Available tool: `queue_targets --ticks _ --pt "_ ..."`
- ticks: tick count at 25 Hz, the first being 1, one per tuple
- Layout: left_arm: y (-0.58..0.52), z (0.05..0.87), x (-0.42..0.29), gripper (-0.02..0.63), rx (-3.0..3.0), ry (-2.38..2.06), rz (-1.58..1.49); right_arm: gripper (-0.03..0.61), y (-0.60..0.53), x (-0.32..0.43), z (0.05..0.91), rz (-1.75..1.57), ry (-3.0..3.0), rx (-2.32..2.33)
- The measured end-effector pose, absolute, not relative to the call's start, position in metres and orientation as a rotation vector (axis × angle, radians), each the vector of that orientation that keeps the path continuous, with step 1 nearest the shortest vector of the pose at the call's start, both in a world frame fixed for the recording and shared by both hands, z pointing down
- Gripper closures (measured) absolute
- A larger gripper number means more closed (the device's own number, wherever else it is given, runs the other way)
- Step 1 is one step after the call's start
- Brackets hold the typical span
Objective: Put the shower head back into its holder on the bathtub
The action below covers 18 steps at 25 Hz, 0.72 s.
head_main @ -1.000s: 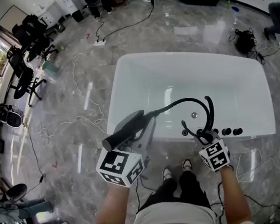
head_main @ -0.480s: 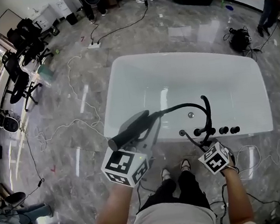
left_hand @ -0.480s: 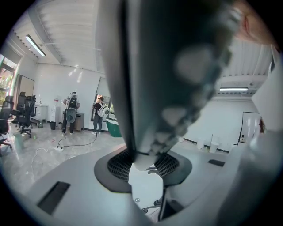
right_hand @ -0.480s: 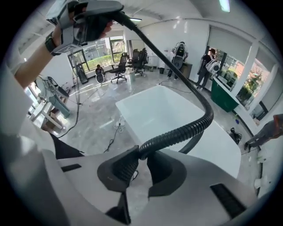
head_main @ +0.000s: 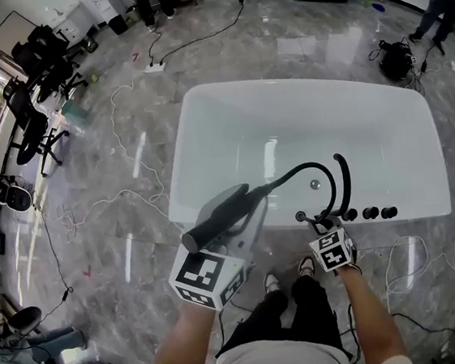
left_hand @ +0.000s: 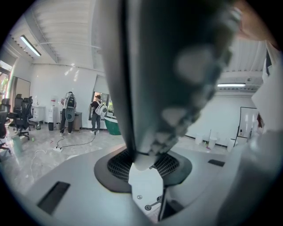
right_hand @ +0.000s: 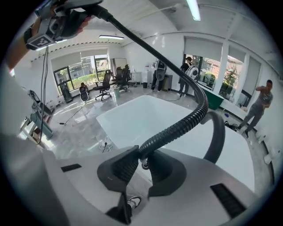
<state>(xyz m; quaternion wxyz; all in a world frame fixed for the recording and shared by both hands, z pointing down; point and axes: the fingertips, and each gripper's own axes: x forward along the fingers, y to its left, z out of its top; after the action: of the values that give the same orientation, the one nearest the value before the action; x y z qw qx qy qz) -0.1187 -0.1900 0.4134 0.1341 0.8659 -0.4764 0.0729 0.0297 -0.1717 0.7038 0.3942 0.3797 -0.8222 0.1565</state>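
The left gripper [head_main: 234, 221] has its jaws clamped on the dark shower head [head_main: 215, 219], which lies slanted across them with its blunt end pointing down-left, over the near left edge of the white bathtub [head_main: 203, 106]. In the left gripper view the head fills the middle of the frame, close and blurred, pinched between the two pads. From the head's upper end a black ribbed hose [head_main: 292, 174] arcs over the tub's inside and drops toward the near rim — there the right gripper [head_main: 324, 227] has its jaws closed on it, low down. The right gripper view shows the hose squeezed between the dark pads and climbing away to the left gripper at top left. A smooth black curved pipe [head_main: 344, 180] stands just right of the hose. A row of dark knobs [head_main: 370, 213] sits on the near rim, right of the right gripper. The person's shoes [head_main: 271, 280] show on the grey marble floor [head_main: 115, 198] beside the tub — loose cables [head_main: 132, 98] trail over it, and office chairs [head_main: 40, 117] stand at far left
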Motion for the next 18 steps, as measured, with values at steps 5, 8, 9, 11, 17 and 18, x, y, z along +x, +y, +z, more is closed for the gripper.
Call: queue_targets --ticks 5,8,9,11,17,18 --pt "-0.197 0.426 -0.111 0.482 2.532 -1.354 0.27 0.51 -0.179 0.018 0.774 0.445 -2.056 0.98" --pt "-0.206 0.435 -0.105 0.482 2.532 -1.333 0.288 0.51 -0.184 0.017 0.817 0.42 -2.035 0.946" --pt "-0.21 0.437 -0.101 0.482 2.535 -1.32 0.296 0.511 -0.186 0.017 0.829 0.416 -2.034 0.935" --pt "-0.214 0.441 -0.099 0.482 2.529 -1.304 0.298 0.51 -0.19 0.016 0.849 0.416 -2.03 0.914" --pt "-0.226 0.462 -0.087 0.482 2.529 -1.293 0.325 0.51 -0.197 0.018 0.902 0.437 -2.021 0.862" --pt "-0.228 0.467 -0.085 0.482 2.527 -1.295 0.328 0.51 -0.199 0.017 0.909 0.434 -2.022 0.856"
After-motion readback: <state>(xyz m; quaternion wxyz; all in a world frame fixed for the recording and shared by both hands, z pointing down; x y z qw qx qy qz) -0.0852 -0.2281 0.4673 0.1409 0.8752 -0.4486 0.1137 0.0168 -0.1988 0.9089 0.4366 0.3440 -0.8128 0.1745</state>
